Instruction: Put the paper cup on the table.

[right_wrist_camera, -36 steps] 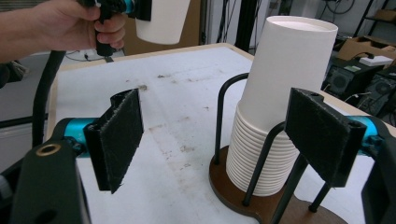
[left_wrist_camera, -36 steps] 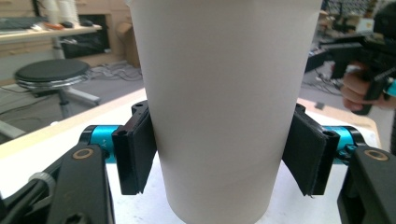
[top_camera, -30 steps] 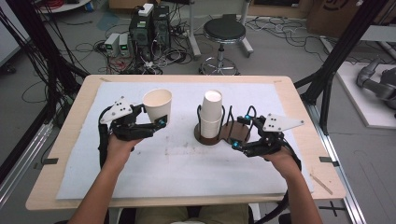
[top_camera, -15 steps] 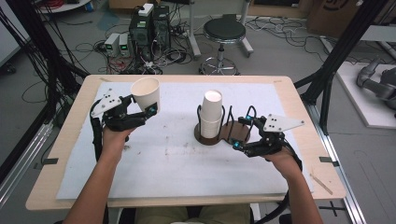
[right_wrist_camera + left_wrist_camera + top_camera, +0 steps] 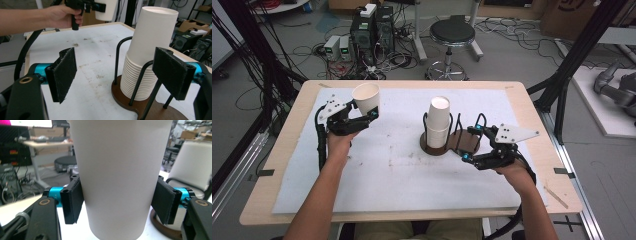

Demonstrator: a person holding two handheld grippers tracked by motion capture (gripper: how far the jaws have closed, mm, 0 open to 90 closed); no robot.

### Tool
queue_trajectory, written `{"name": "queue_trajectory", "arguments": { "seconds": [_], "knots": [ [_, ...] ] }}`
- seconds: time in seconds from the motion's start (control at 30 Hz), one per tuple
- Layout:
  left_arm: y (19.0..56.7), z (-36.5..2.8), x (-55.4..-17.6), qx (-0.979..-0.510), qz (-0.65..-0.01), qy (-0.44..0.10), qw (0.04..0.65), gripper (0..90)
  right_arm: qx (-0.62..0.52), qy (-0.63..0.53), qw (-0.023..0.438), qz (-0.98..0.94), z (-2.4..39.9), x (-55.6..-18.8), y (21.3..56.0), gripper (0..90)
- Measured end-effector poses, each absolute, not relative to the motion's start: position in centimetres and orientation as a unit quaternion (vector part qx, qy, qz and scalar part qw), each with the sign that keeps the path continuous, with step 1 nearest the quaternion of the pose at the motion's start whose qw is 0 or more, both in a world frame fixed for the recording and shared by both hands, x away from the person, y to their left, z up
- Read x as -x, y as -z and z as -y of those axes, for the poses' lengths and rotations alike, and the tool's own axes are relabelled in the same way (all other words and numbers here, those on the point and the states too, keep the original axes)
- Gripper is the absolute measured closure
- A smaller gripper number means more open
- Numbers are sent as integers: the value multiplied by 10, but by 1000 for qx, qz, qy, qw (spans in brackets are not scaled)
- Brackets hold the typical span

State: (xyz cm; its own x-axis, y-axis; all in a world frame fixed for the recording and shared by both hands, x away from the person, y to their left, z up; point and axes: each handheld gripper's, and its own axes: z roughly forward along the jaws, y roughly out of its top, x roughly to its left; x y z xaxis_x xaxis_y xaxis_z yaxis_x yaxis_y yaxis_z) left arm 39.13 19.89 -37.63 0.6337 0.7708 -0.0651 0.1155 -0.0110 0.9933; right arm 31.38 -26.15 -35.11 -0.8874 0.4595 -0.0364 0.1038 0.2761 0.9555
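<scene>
A: Where's the cup [image 5: 366, 98]?
B: One lone cup, upper left of the high view, upright, above the mat [image 5: 377, 180]. The left gripper [image 5: 373, 114] pinches it, a pad pressed on each side.
A: And the others?
B: One stack [image 5: 439, 122], centre frame, in one wire holder [image 5: 464, 142] with a brown base.
A: The right gripper [image 5: 468, 150]?
B: Jaws spread wide, nothing between them, just right of the holder.
A: How many grippers?
B: Two, one per hand.
</scene>
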Motion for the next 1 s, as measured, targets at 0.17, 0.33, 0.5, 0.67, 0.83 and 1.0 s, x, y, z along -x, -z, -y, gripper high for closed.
{"name": "queue_trajectory", "arguments": {
  "seconds": [0.17, 0.33, 0.5, 0.67, 0.83, 1.0],
  "knots": [
    [398, -197, -401, -668, -367, -245, 599, 326, -178, -573, 152, -785, 260, -315, 352, 202],
    [420, -192, -411, -689, -390, -237, 563, 326, -178, -573, 150, -786, 259, -316, 353, 202],
    [436, -189, -415, -699, -406, -228, 542, 326, -177, -573, 150, -786, 258, -317, 353, 202],
    [444, -184, -417, -722, -406, -227, 512, 326, -178, -575, 150, -784, 260, -316, 353, 202],
    [445, -179, -416, -741, -406, -235, 480, 326, -177, -576, 149, -784, 260, -316, 352, 202],
    [442, -179, -411, -761, -409, -235, 445, 318, -176, -575, 149, -785, 260, -315, 352, 202]
  ]
}}
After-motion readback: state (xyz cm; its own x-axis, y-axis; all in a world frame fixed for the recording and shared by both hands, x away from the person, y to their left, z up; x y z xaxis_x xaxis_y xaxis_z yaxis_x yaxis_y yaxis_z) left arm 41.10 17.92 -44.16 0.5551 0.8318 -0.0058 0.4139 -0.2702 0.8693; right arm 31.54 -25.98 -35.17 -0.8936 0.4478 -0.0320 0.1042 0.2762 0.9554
